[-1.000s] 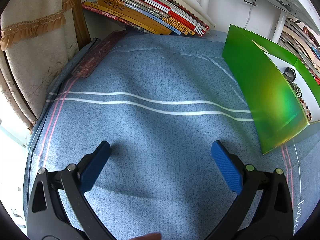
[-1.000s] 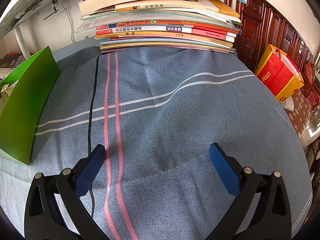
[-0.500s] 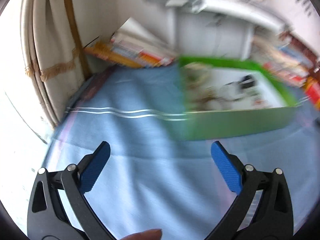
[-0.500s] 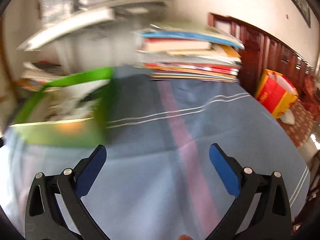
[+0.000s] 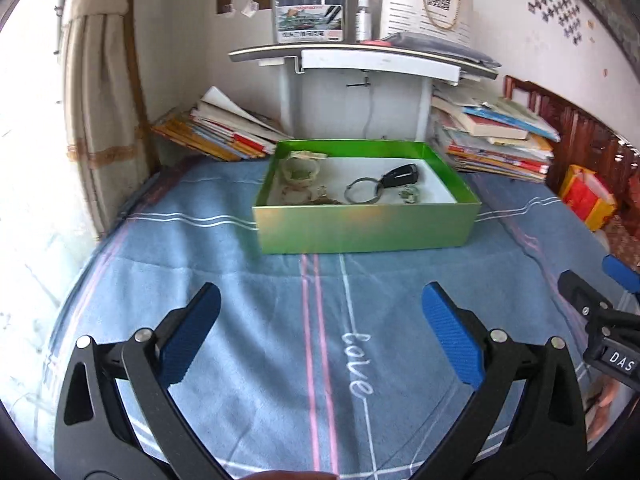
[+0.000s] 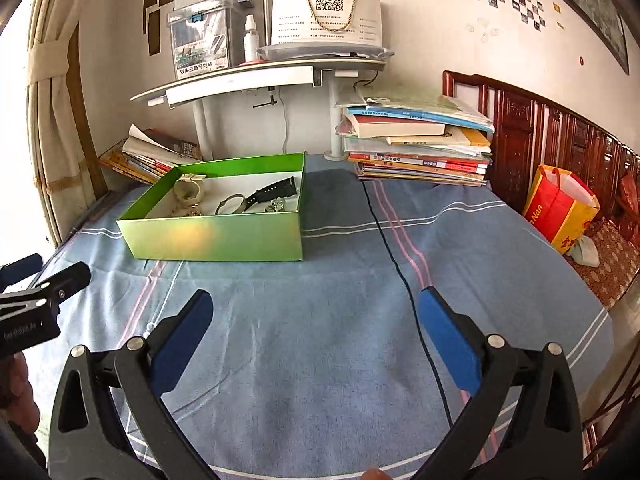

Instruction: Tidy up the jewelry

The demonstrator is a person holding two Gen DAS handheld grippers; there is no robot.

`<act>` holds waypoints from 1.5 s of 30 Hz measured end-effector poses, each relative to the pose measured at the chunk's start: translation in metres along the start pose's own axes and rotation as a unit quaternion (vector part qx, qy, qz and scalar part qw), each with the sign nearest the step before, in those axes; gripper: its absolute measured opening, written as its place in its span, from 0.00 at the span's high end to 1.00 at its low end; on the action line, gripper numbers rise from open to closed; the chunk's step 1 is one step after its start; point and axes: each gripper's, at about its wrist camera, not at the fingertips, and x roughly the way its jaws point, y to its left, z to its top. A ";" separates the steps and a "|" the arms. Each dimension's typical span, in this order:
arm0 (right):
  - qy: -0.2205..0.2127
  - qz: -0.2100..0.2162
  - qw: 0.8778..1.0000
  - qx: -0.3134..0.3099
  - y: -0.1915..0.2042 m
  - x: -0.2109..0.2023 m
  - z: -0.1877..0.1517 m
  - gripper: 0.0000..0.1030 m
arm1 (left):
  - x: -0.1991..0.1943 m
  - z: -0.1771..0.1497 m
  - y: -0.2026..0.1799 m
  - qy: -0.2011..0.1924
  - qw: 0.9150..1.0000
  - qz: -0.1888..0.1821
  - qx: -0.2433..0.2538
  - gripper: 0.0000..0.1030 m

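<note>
both grippers, left gripper (image 5: 320, 336) and right gripper (image 6: 316, 336), hover empty with jaws spread; next, reach into the shiny green cardboard box (image 5: 366, 226) for jewelry.

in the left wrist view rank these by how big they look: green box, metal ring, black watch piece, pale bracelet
1. green box
2. pale bracelet
3. metal ring and black watch piece: too alike to rank.

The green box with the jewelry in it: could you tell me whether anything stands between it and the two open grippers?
Nothing visible does. Only bare blue cloth lies between the left gripper and the green box, and likewise ahead of the right gripper. The box's near wall hides part of the pieces inside, so reaching them means coming in over it.
</note>
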 end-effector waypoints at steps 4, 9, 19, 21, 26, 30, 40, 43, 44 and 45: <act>0.006 0.006 1.000 -0.004 0.003 0.000 -0.004 0.02 | -0.005 -0.003 -0.007 -0.005 1.000 -0.002 0.012 0.04; 0.009 0.008 1.000 -0.007 0.005 0.001 -0.007 0.02 | -0.007 -0.004 -0.008 -0.002 1.000 -0.011 0.013 0.04; 0.005 0.008 1.000 -0.003 0.005 0.001 -0.008 0.02 | -0.006 -0.005 -0.005 0.004 1.000 -0.015 0.006 0.04; 0.005 0.008 1.000 -0.003 0.004 0.001 -0.007 0.02 | -0.006 -0.005 -0.005 0.004 1.000 -0.015 0.004 0.04; 0.005 0.009 1.000 -0.006 0.005 0.003 -0.007 0.02 | -0.003 -0.005 -0.003 0.007 1.000 -0.014 0.004 0.04; 0.007 0.010 1.000 -0.004 0.006 0.003 -0.008 0.02 | -0.001 -0.007 -0.003 0.009 1.000 -0.015 0.004 0.04; 0.007 0.008 1.000 -0.004 0.006 0.003 -0.007 0.02 | 0.000 -0.008 -0.004 0.012 1.000 -0.013 0.007 0.04; 0.007 0.009 1.000 -0.004 0.006 0.003 -0.007 0.02 | 0.001 -0.008 -0.005 0.013 1.000 -0.014 0.009 0.04; 0.007 0.009 1.000 -0.004 0.006 0.002 -0.007 0.02 | 0.001 -0.008 -0.005 0.013 1.000 -0.013 0.010 0.04; 0.007 0.007 1.000 -0.005 0.006 0.003 -0.007 0.02 | 0.001 -0.008 -0.005 0.013 1.000 -0.013 0.010 0.04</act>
